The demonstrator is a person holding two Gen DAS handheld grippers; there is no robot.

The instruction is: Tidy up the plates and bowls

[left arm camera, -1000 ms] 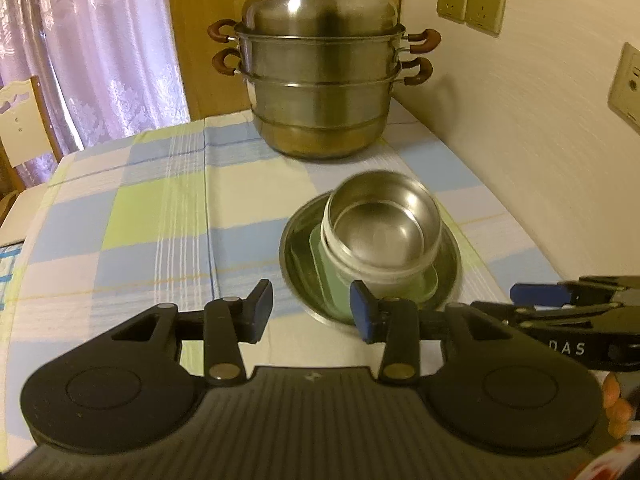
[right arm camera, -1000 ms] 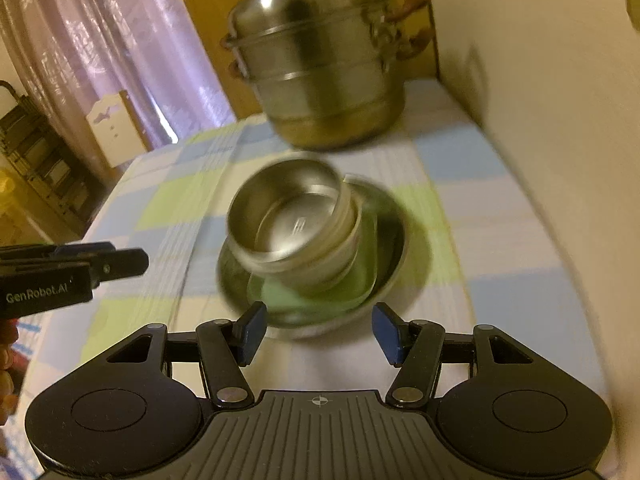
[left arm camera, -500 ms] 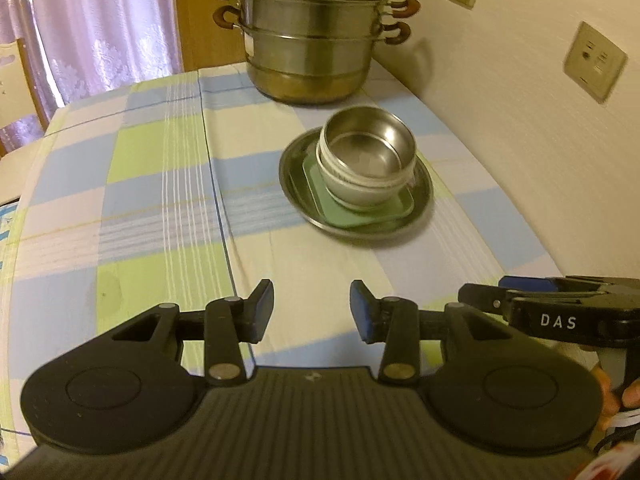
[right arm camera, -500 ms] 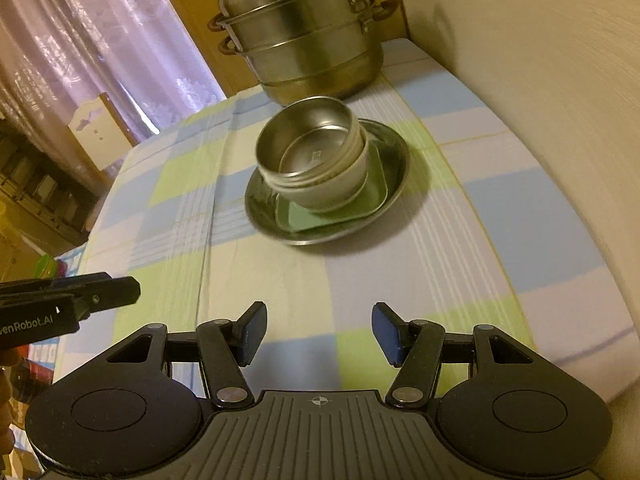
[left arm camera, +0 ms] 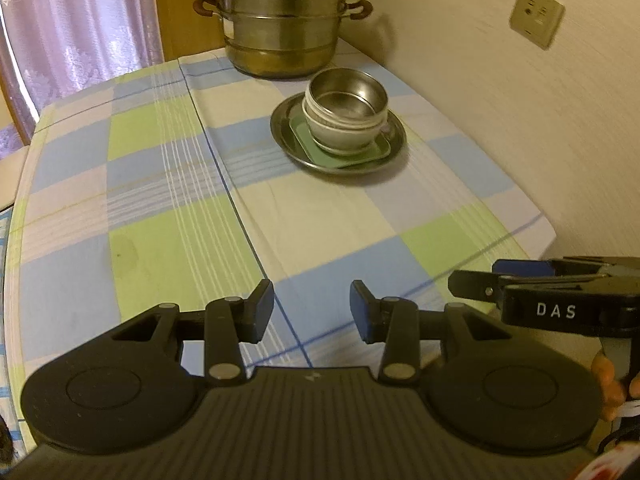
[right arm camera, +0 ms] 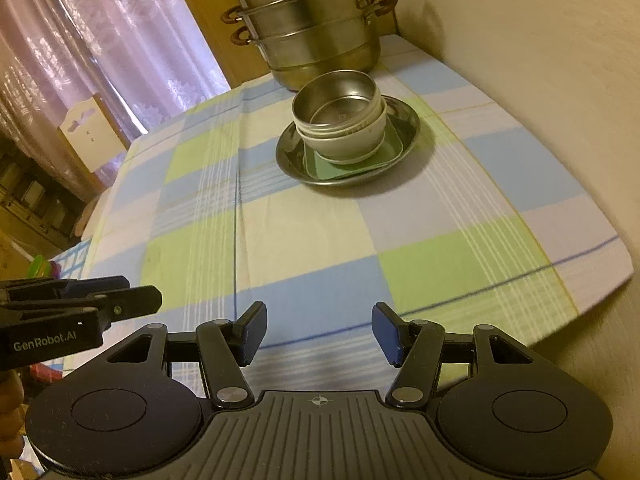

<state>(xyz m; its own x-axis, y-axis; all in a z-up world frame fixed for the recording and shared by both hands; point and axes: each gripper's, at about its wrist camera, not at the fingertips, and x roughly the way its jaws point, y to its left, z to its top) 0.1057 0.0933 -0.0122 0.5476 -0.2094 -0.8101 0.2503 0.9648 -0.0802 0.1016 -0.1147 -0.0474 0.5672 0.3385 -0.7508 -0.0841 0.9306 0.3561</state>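
Note:
A steel bowl (left arm camera: 352, 94) (right arm camera: 340, 100) nests in a white bowl (left arm camera: 340, 136) (right arm camera: 352, 142). Under them lie a green square plate (left arm camera: 376, 152) (right arm camera: 332, 168) and a round steel plate (left arm camera: 288, 136) (right arm camera: 408, 120), all stacked at the far right of the checked tablecloth. My left gripper (left arm camera: 312, 312) stands open over the near edge of the table, nothing between its fingers. My right gripper (right arm camera: 318, 334) is open too, also empty and well short of the stack. Each gripper shows at the side of the other's view: the right gripper (left arm camera: 472, 280) and the left gripper (right arm camera: 154, 300).
A tall steel steamer pot (left arm camera: 284, 20) (right arm camera: 316, 28) stands at the back, just behind the stack. A wall (left arm camera: 520, 120) with sockets runs along the table's right side. A pink curtain (right arm camera: 100, 40) and a white chair back (right arm camera: 92, 132) are off to the left.
Both grippers have drawn back from the stack toward the near edge of the table. The stack now looks smaller and farther. Jaw openings are unchanged.

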